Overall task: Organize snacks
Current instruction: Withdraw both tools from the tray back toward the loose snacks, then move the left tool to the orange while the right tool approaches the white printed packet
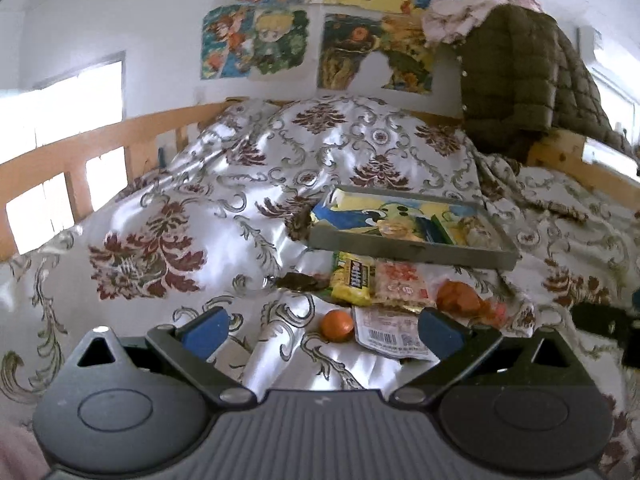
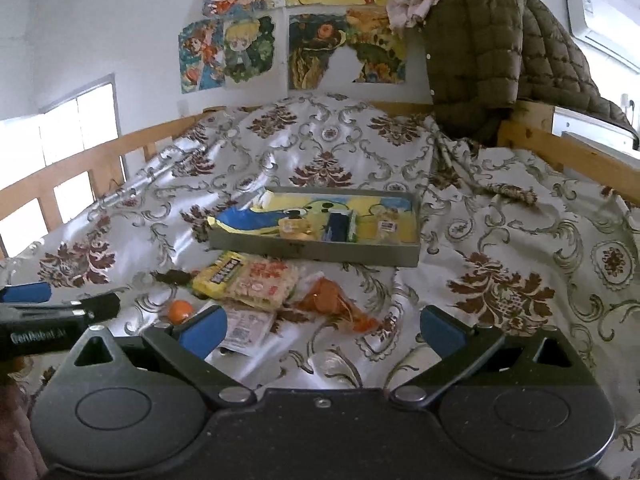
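The snacks point(image 2: 256, 284) lie in a heap on the flowery bedspread point(image 2: 500, 240), just in front of a grey tray point(image 2: 320, 250). Both grippers, left point(image 1: 320, 334) and right point(image 2: 320, 330), hover with jaws spread, empty. Cartoon posters point(image 2: 248, 48) cover the wall.

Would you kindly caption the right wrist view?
Open right tongs hover over loose snacks before a grey tray on the bed.

home bedroom, likely | wooden bed frame point(image 2: 100, 160), patterned bedspread point(image 2: 500, 240), cartoon posters point(image 2: 240, 48), hung jacket point(image 2: 480, 48)

Right gripper point(image 2: 322, 330) fingers point(image 2: 440, 332) spread above snacks point(image 2: 260, 280), seemingly empty, near tray point(image 2: 316, 250).
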`<action>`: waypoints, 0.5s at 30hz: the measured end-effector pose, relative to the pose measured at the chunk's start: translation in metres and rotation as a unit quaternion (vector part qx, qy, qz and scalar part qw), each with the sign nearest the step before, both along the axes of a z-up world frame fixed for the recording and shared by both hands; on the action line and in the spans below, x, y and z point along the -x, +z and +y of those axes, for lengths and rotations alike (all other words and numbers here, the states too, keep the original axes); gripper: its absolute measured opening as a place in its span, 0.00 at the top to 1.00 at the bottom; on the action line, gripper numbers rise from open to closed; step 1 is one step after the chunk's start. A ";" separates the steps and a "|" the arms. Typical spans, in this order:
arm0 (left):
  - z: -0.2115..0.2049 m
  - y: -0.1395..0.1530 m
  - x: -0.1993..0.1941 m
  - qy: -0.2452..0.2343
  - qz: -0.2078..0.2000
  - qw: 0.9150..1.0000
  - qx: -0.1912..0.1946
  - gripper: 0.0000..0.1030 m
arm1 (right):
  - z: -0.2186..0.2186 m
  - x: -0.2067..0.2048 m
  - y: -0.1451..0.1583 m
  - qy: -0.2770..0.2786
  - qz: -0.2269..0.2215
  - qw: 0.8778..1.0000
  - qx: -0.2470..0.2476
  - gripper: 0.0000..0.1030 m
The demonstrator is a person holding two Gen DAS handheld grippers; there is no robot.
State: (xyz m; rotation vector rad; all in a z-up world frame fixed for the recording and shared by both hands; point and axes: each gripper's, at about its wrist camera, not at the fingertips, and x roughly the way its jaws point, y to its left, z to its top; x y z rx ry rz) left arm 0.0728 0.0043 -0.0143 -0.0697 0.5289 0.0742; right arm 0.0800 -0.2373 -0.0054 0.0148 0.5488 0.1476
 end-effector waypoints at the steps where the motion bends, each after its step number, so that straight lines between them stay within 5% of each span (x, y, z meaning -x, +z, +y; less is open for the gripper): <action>1: 0.003 0.000 0.000 0.004 0.001 1.000 0.008 0.00 | 0.000 0.000 0.000 -0.001 0.000 1.000 0.002 0.01; 15: 0.010 -0.010 -0.008 0.034 0.041 0.998 0.020 0.00 | 0.007 -0.009 -0.015 0.004 0.036 0.999 0.027 0.01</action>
